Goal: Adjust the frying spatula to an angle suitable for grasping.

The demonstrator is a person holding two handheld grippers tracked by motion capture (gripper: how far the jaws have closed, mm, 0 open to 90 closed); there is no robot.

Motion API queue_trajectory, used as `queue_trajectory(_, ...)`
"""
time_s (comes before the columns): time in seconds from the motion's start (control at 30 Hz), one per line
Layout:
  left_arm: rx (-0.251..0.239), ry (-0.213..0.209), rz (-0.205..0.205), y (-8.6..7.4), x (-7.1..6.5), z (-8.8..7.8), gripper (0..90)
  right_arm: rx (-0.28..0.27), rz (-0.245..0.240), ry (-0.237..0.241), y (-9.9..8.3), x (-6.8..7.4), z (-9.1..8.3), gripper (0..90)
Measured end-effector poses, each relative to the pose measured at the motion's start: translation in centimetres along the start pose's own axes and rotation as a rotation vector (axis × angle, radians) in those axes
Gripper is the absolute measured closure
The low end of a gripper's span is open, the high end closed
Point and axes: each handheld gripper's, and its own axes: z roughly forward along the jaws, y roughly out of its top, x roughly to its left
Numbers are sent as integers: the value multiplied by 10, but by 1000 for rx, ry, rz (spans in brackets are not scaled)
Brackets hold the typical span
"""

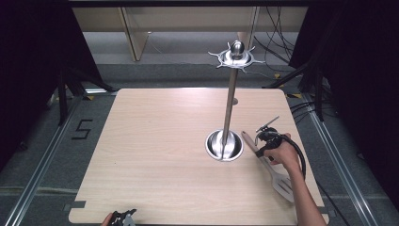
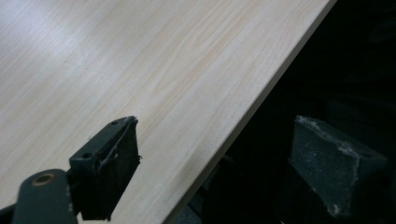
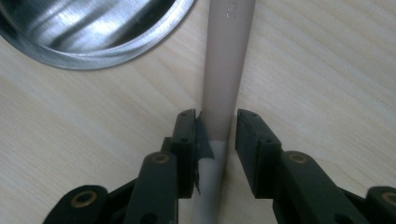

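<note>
Straddling the spatula (image 3: 224, 70) handle just beside the steel stand base (image 3: 93, 32), right tongs (image 3: 215, 135) sit slightly apart, ungripped; closing off-centre could skid it. Left tongs (image 2: 224, 158) gape empty at the bench (image 2: 140, 60) edge.

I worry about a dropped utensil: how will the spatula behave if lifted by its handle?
The spatula looks rigid, so probably no flopping. The right tongs straddle its smooth, rounded handle, which might slip or twist. Its wide slotted blade lies far from them, so that end may droop.
</note>
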Motion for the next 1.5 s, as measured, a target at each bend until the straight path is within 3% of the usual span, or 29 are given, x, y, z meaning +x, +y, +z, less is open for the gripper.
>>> queue_trajectory(0.03, 0, 0, 0, 0, 0, 0, 149, 0, -23, -13, 1, -1, 1, 700)
queue_trajectory(0.07, 0, 0, 0, 0, 0, 0, 149, 20, -8, -4, 1, 1, 0, 701)
queue_trajectory(0.13, -1, -8, 1, 0, 0, 1, 149, 23, -21, -15, 2, -1, 1, 707)
queue_trajectory(0.17, -1, -8, 1, 0, 0, 1, 149, 52, 13, -11, 3, 1, 0, 709)
queue_trajectory(0.33, 2, -1, 3, 0, 0, 0, 149, 72, -5, -12, 5, 1, 2, 715)
queue_trajectory(0.37, 1, -15, 2, 0, 0, 2, 149, 69, 6, -3, 4, 3, 4, 715)
queue_trajectory(0.4, 1, 5, 5, 0, -1, 3, 149, 86, -6, -22, 5, 2, 4, 715)
queue_trajectory(0.5, 1, -1, 6, 0, -1, 3, 149, 117, -11, -13, 8, 1, 5, 717)
queue_trajectory(0.57, -1, -15, 1, 0, -1, 2, 149, 106, 5, -12, 8, 2, 5, 717)
queue_trajectory(0.7, -1, -4, 0, 0, -1, 1, 149, 127, -23, -4, 12, 1, 6, 720)
queue_trajectory(0.73, -3, -18, 0, 0, -2, 1, 149, 123, -13, -10, 12, 1, 6, 721)
queue_trajectory(0.9, -6, 2, -4, 1, -2, 2, 149, 160, -8, -16, 17, 4, 7, 721)
queue_trajectory(0.97, -6, -11, -3, 0, -2, 2, 149, 160, -22, -28, 18, 3, 8, 722)
queue_trajectory(1.07, -4, 8, -2, 0, -2, 2, 149, 172, -34, -31, 19, 3, 8, 725)
queue_trajectory(1.1, -7, -4, -6, 0, -2, 2, 149, 177, -8, -36, 19, 5, 8, 726)
queue_trajectory(1.27, -4, -19, 6, 1, -1, 1, 149, 175, -29, -33, 20, 4, 9, 733)
queue_trajectory(1.3, -9, -5, 3, 1, -2, 2, 149, 177, -16, -32, 20, 4, 9, 736)
queue_trajectory(1.5, -3, -16, -2, 0, -3, 2, 149, 157, -12, 20, 17, 1, 6, 753)
